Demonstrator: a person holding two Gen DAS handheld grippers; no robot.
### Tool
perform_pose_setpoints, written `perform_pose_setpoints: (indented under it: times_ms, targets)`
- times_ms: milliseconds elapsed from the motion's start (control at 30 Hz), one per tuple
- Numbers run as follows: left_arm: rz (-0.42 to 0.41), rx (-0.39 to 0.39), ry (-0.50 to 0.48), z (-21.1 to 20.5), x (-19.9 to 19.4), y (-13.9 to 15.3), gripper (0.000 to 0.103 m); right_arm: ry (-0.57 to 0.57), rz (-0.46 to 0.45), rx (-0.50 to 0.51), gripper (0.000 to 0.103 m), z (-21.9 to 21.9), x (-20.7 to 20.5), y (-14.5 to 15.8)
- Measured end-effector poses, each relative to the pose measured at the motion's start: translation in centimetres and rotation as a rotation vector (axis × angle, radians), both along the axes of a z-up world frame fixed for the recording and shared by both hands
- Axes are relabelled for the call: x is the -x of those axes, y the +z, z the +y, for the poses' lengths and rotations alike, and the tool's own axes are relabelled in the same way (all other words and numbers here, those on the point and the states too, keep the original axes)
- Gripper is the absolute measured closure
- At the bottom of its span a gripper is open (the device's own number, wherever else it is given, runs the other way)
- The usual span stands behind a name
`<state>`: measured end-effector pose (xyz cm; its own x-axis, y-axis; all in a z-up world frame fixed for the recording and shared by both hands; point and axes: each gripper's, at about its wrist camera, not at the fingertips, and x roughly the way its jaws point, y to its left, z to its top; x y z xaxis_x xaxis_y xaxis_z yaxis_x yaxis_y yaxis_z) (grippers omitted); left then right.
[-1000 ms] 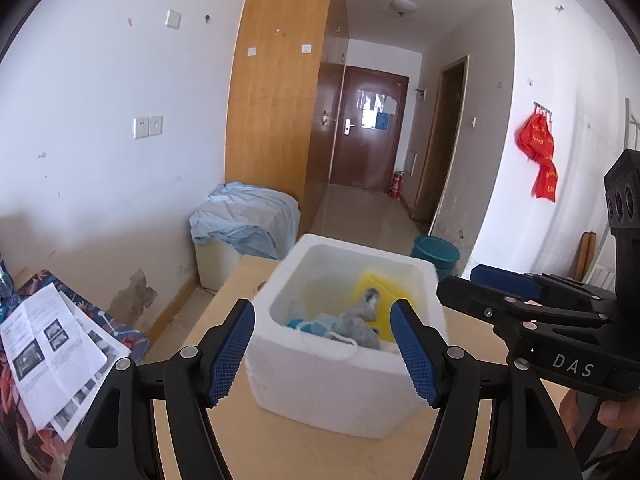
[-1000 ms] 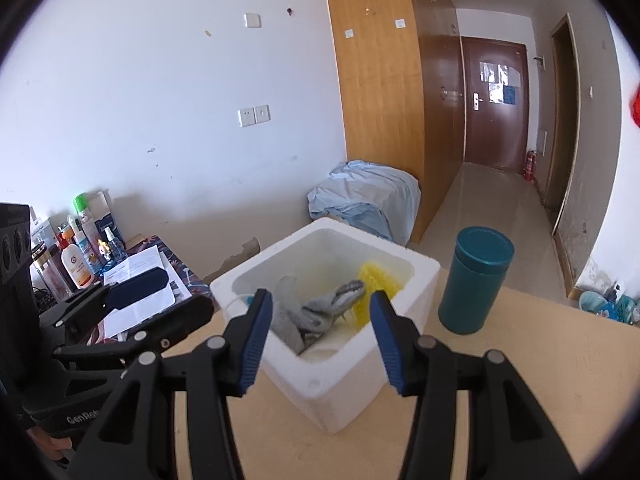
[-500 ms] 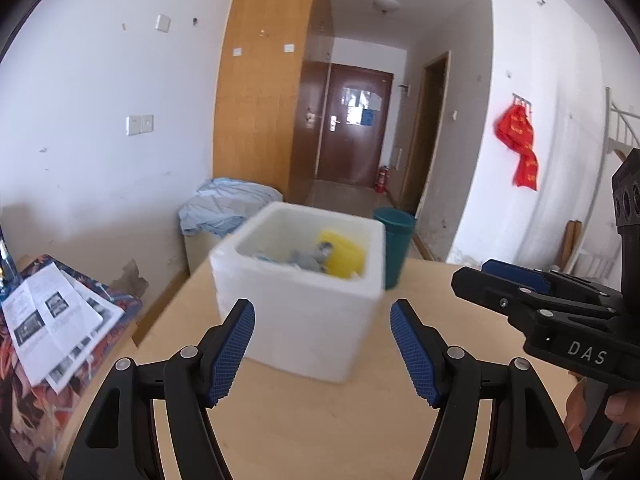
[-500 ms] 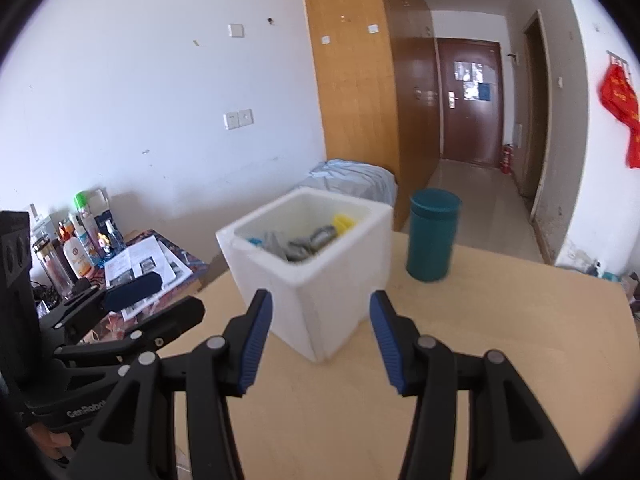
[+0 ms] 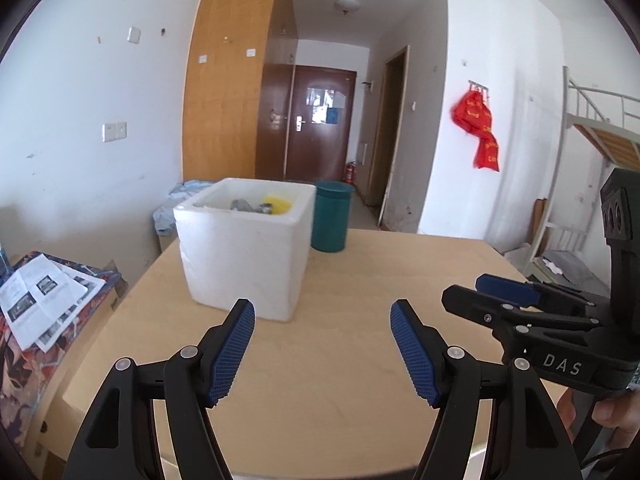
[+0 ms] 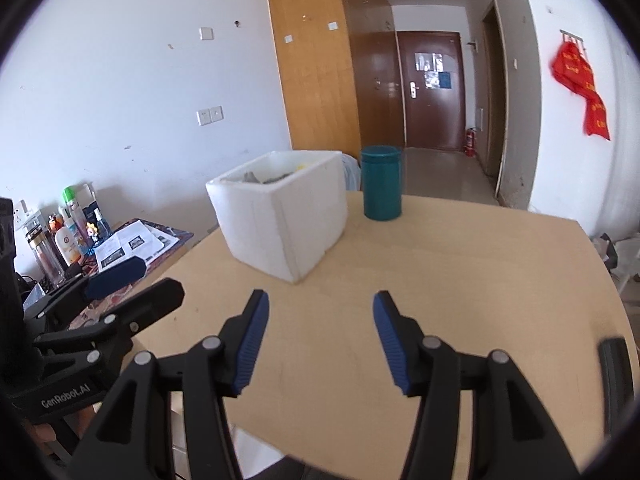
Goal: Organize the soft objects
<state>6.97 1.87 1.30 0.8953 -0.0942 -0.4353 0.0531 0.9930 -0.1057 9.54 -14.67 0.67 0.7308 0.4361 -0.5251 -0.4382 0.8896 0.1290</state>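
Observation:
A white foam box (image 5: 244,248) stands on the wooden table (image 5: 340,380), also seen in the right wrist view (image 6: 280,216). Grey soft items (image 5: 244,205) and a yellow one (image 5: 276,202) show just over its rim. My left gripper (image 5: 322,324) is open and empty, held above the table short of the box. My right gripper (image 6: 320,312) is open and empty, also back from the box. The right gripper shows at the right edge of the left wrist view (image 5: 520,308), and the left gripper shows at the left of the right wrist view (image 6: 100,300).
A teal canister (image 5: 332,216) stands right behind the box, also in the right wrist view (image 6: 381,182). A side table at the left holds papers (image 5: 40,296) and bottles (image 6: 68,232). A hallway and door lie beyond the table.
Both grippers have pulled back and down from over the box. The box now looks farther away and its contents are mostly hidden behind its rim. Both stay open.

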Motion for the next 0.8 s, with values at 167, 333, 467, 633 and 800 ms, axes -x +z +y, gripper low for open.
perform_pose_setpoints:
  times_ms: [167,333,467,633,800]
  targets:
    - [-0.005,-0.014,-0.046,-1.6,2.7,-0.7,0.027,-0.052,-0.011,-0.006,0.036,-1.5,2.7,-1.2]
    - [-0.030,-0.030,-0.085,-3.1,4.6,-1.1,0.023,-0.106,-0.016,-0.010,0.036,-3.1,4.7,-2.4]
    - [-0.039,-0.036,-0.094,-3.6,5.6,-1.3,0.017,-0.167,-0.009,-0.029,0.025,-5.0,5.6,-3.2]
    - [-0.036,-0.033,-0.095,-4.3,6.6,-2.3,0.013,-0.214,0.013,-0.044,0.024,-6.6,6.6,-4.0]
    - [-0.036,-0.046,-0.116,-5.5,8.0,-2.9,0.009,-0.235,0.004,-0.041,0.018,-7.3,7.9,-4.3]
